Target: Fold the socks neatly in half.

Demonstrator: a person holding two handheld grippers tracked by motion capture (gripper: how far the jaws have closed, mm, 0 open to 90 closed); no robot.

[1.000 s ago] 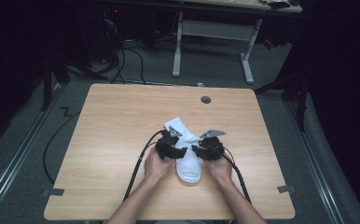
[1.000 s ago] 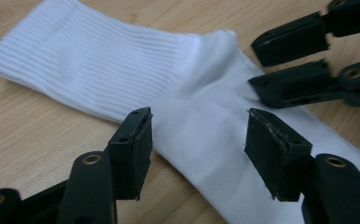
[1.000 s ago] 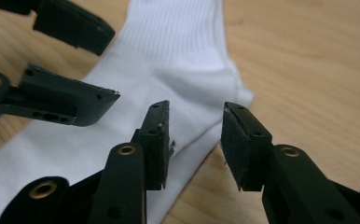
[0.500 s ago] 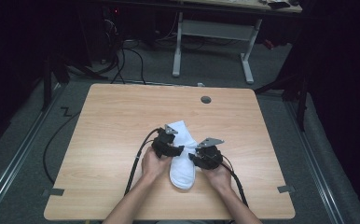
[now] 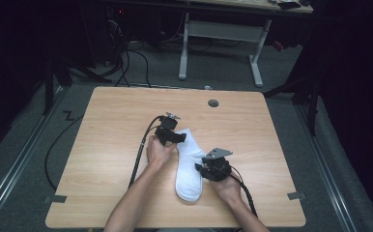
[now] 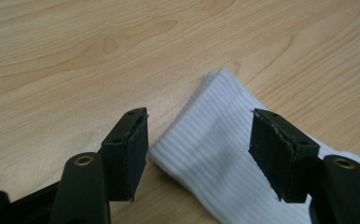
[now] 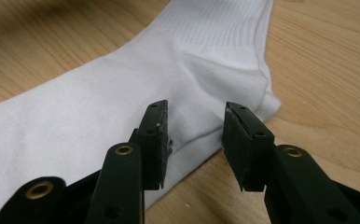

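The sock (image 5: 188, 164) is plain white, with fine ribbed lines running along its cuff (image 6: 206, 135). It lies on a table (image 5: 102, 145) of light wood with a darker wavy grain. Both the left gripper (image 6: 199, 154) and the right gripper (image 7: 194, 142) are black, with brass-coloured rivets. The floor (image 5: 25, 135) is grey.

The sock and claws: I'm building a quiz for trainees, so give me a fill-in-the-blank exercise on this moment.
1. The sock on the table is ____ in colour.
2. The left claw is at the sock's ribbed ____ end.
3. The jaws of both the left and the right claw stand ____.
4. The number of socks on the table is ____.

Missing words: white; cuff; open; one
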